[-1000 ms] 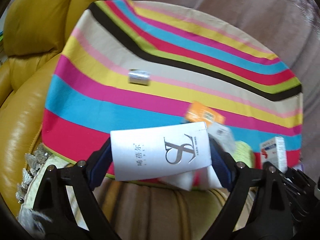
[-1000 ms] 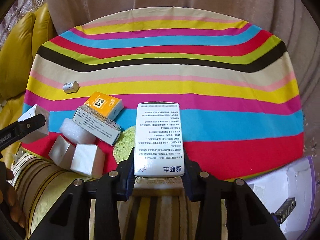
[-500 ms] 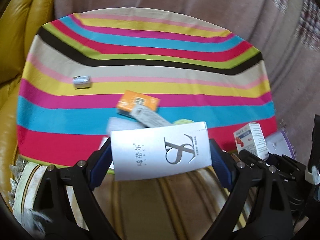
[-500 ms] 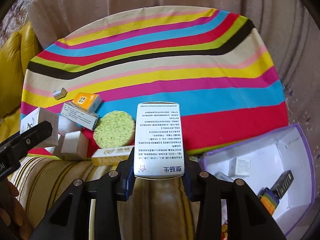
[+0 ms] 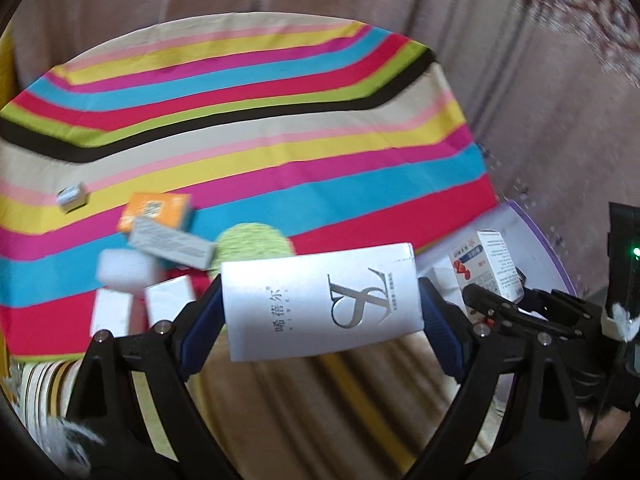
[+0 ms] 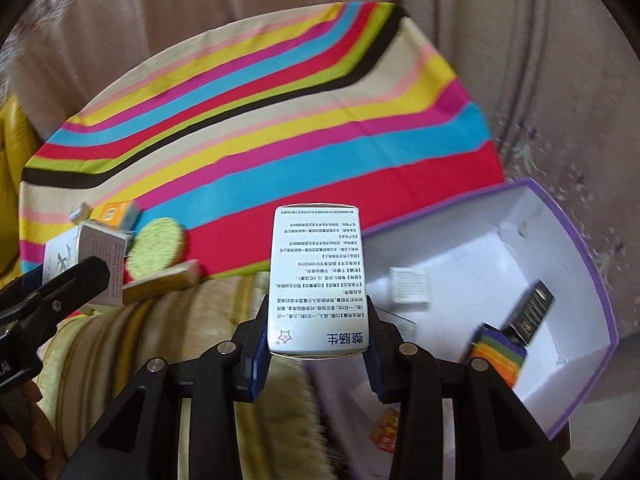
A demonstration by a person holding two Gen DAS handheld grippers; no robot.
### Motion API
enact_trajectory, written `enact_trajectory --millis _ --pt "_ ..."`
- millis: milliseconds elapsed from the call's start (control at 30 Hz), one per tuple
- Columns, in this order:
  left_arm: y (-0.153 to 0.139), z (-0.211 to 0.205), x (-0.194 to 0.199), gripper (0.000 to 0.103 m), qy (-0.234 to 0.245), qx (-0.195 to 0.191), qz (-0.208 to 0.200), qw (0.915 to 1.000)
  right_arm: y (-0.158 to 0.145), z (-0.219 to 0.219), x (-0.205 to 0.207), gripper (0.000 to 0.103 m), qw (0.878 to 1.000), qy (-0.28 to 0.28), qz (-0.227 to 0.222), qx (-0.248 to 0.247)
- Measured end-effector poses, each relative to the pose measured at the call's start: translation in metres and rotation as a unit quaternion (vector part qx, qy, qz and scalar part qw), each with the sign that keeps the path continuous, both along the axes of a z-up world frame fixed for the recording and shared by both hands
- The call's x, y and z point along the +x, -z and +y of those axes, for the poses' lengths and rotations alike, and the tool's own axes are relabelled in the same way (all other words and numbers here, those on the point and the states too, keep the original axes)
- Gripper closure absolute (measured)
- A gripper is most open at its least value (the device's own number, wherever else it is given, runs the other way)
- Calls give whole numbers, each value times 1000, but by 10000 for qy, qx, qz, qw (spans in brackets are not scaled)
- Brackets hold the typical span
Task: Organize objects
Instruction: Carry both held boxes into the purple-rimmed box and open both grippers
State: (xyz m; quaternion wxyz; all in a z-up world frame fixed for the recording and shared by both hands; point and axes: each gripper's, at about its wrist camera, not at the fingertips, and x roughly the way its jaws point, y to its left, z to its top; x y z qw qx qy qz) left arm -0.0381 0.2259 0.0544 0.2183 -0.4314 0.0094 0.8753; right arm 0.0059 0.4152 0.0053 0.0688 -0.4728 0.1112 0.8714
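Glossy silver-white carton between matt black plastic fingers; smooth printed cardboard medicine box; beyond the fingertips, striped woven cloth, rough green sponge disc, white foam block.

cloth: boxes on left | open bin right of cloth

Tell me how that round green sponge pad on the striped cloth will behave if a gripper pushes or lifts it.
The green pad looks flat and porous, so probably light and squashy under the pads. Lying flat on the striped cloth, it should slide rather than roll, perhaps dragging on fabric. Being thin, it may be awkward to pinch.
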Motion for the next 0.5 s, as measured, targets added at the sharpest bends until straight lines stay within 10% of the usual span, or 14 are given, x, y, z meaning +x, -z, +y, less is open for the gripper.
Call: enact_trajectory --millis 500 --pt "17 110 8 12 1429 -657 -144 9875 31 84 26 62 9936 1066 -358 67"
